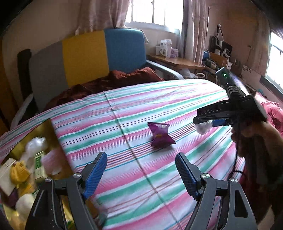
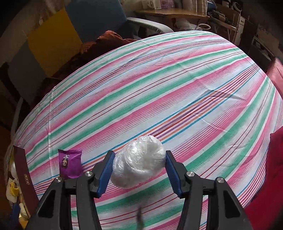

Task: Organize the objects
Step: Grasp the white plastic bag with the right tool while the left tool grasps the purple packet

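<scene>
Bundle: a crinkled, rounded clear-plastic bundle (image 2: 139,161), clamped between the right gripper (image 2: 139,169) pads.
Packet: a glossy purple snack packet (image 1: 160,135), laid on the striped bedsheet (image 1: 134,177).
Left gripper (image 1: 141,172): spread wide, nothing held.

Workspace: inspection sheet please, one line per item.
Surface: striped sheet on the bed, a few creases.
Job's things: purple packet lying loose on the sheet; white plastic-wrapped bundle; box at the bed's left edge, holding mixed packets.
Clutter: brown blanket at the head end.
Grippers: left gripper open, nothing between the pads; right gripper shut on the bundle.
Cables: black cable hanging by the right hand.
Surroundings: colour-block chair, desk with boxes, curtained window.
</scene>
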Tool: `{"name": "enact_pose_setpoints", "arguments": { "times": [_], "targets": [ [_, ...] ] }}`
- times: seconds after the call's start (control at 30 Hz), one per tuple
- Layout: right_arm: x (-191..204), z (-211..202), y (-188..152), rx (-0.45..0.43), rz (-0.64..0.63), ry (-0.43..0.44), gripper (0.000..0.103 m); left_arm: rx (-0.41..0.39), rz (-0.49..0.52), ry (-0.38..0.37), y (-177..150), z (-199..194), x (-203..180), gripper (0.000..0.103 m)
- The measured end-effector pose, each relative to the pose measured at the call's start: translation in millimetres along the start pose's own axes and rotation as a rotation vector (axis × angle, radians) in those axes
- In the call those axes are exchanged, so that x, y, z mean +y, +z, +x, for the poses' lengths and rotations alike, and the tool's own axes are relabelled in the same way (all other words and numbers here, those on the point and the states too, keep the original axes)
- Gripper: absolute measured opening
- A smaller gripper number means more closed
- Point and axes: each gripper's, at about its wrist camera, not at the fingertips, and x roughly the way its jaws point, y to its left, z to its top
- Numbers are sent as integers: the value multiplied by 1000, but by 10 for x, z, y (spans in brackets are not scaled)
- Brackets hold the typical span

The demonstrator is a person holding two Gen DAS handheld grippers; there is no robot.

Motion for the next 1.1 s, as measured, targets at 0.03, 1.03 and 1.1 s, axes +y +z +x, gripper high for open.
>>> {"name": "enact_pose_setpoints", "arguments": {
  "times": [0.03,1.03,1.1],
  "targets": [
    [-13,-39,-19,1,-4,2,57,11,2,-2,15,67,-22,80],
    [-48,203,155,28,-5,39,58,129,-65,-23,364,1556,-173,36],
    [-8,229,156,36,-27,35,58,129,-67,-23,348,1525,-163,35]
  ]
}}
